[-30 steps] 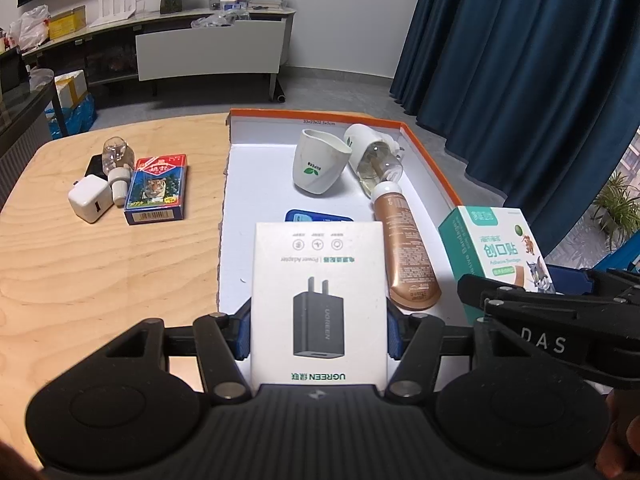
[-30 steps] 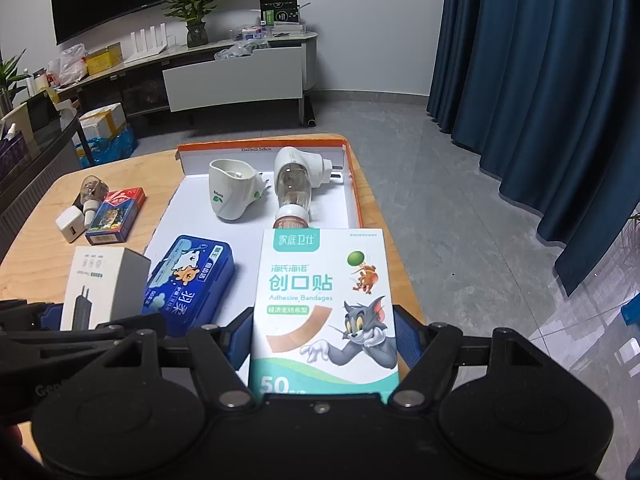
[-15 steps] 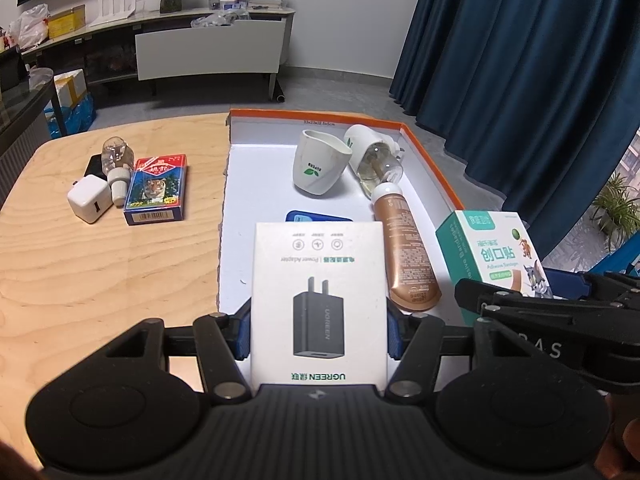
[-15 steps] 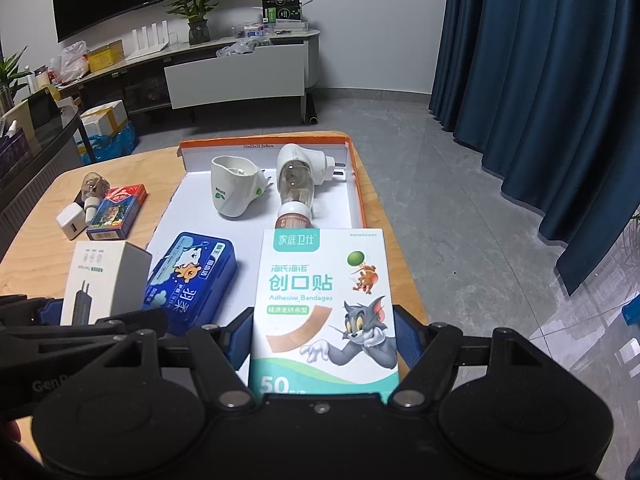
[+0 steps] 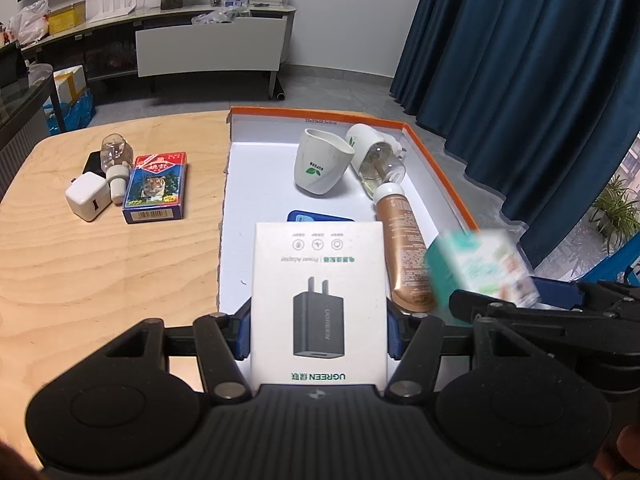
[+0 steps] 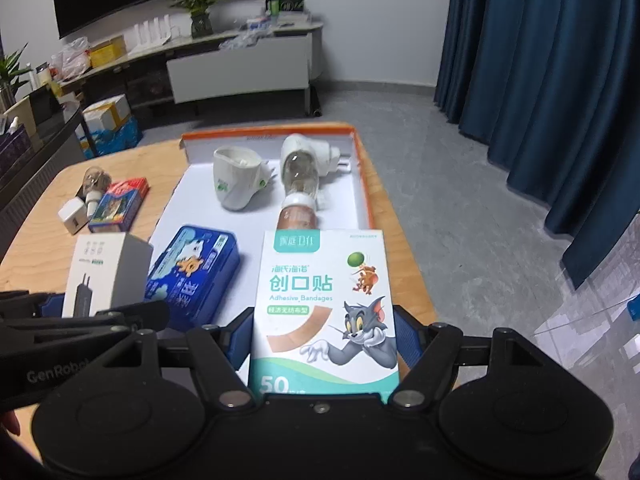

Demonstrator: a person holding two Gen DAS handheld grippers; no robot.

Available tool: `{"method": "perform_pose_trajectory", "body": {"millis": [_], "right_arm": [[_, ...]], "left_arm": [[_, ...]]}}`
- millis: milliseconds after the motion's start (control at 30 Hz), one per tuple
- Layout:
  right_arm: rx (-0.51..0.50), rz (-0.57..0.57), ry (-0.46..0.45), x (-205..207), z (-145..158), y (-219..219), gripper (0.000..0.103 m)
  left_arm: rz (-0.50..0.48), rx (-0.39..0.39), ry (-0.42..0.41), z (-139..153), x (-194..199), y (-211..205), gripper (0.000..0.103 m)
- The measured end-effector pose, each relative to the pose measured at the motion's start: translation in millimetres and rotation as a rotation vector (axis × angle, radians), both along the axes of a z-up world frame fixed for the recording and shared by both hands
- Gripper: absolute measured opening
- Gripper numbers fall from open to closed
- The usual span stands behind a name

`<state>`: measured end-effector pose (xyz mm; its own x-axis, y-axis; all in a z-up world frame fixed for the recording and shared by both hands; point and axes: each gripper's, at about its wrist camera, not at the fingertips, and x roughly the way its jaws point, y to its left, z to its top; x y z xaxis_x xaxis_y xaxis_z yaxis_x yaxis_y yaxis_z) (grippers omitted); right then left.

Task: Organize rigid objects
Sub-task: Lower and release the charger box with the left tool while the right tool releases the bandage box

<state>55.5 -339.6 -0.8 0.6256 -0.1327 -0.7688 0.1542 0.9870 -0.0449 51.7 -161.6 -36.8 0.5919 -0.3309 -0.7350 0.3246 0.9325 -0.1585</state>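
- The bandage box (image 5: 480,268) is blurred in the left wrist view.
- The white adapter box (image 5: 319,304) hides most of the blue case (image 5: 320,216).

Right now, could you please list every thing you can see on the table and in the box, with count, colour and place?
table: 1, light wood, under everything
box: 1, orange rim, white inside, on the table's right part
plug-in holder: 1, white, far end of box
plug-in with clear bottle: 1, white, beside the holder
tube: 1, bronze, lying along box's right side
tin: 1, blue, in box
card pack: 1, red and blue, on table left of box
charger cube: 1, white, left of cards
small bottle: 1, clear, between them
adapter box: 1, white, in left gripper
bandage box: 1, white-teal, in right gripper
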Motion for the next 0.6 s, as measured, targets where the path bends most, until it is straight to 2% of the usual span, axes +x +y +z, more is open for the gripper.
{"method": "perform_pose_trajectory", "body": {"millis": [133, 300, 333, 433, 600], "right_arm": [[-0.003, -0.014, -0.016, -2, 2, -1, 0.086], [-0.033, -0.072, -0.066, -6, 14, -8, 0.087], [-0.033, -0.082, -0.078, -8, 16, -10, 0.087], [-0.038, -0.097, -0.109, -11, 22, -11, 0.087], [-0.042, -0.083, -0.114, -10, 25, -6, 0.088]], "left_arm": [[-0.005, -0.002, 0.006, -1, 1, 0, 0.06], [-0.058, -0.052, 0.043, -4, 2, -4, 0.059], [-0.082, -0.069, 0.056, -5, 3, -6, 0.061], [-0.118, -0.098, 0.065, -4, 1, -9, 0.077], [-0.09, -0.102, 0.028, 2, 0, -1, 0.082]]}}
